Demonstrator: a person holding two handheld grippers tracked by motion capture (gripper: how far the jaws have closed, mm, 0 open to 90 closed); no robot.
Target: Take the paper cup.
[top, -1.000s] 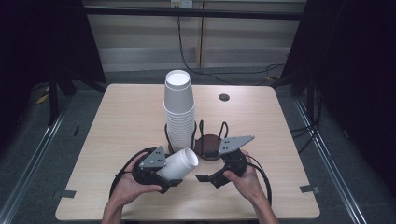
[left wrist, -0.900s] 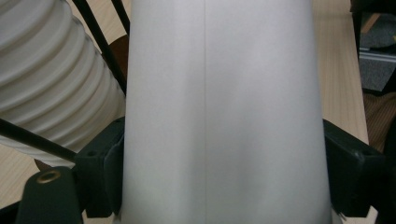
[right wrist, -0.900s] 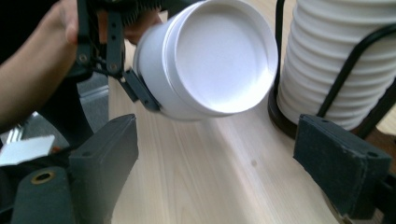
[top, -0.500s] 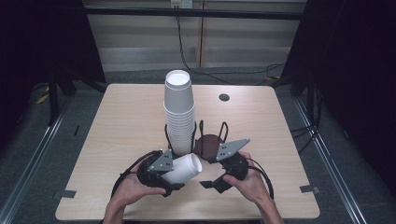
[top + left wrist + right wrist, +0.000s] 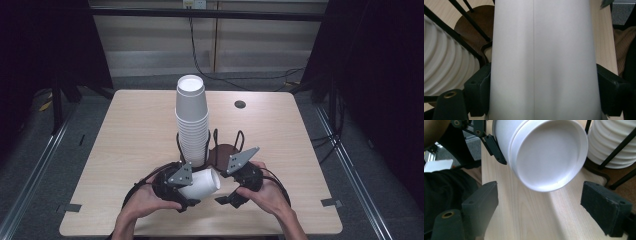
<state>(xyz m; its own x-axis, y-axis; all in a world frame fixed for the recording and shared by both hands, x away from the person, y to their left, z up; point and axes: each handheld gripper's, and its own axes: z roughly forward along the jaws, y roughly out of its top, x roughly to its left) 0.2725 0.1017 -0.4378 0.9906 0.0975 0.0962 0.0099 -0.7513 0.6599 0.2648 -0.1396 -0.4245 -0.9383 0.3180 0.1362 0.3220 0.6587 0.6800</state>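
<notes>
A single white paper cup (image 5: 202,184) lies on its side above the table's front edge, with my left gripper (image 5: 186,191) shut on its wall. In the left gripper view the cup (image 5: 544,60) sits between both pads (image 5: 479,90). My right gripper (image 5: 227,194) is just right of it, open. In the right gripper view the cup's closed bottom (image 5: 546,152) faces the camera, above and slightly beyond the gap of that gripper (image 5: 546,212), touching neither pad (image 5: 605,207). A tall stack of white cups (image 5: 192,120) stands in a black wire holder (image 5: 226,150) behind both grippers.
The holder's brown round base (image 5: 474,27) and black wires stand close behind the held cup, with the stack's ribbed rims (image 5: 614,142) beside it. A small dark disc (image 5: 240,104) lies at the table's far right. Bare wood (image 5: 125,145) spreads to the left and right.
My left gripper has carried the cup a little to the right and nearer the front edge, closer to the right gripper. The right gripper has barely shifted.
</notes>
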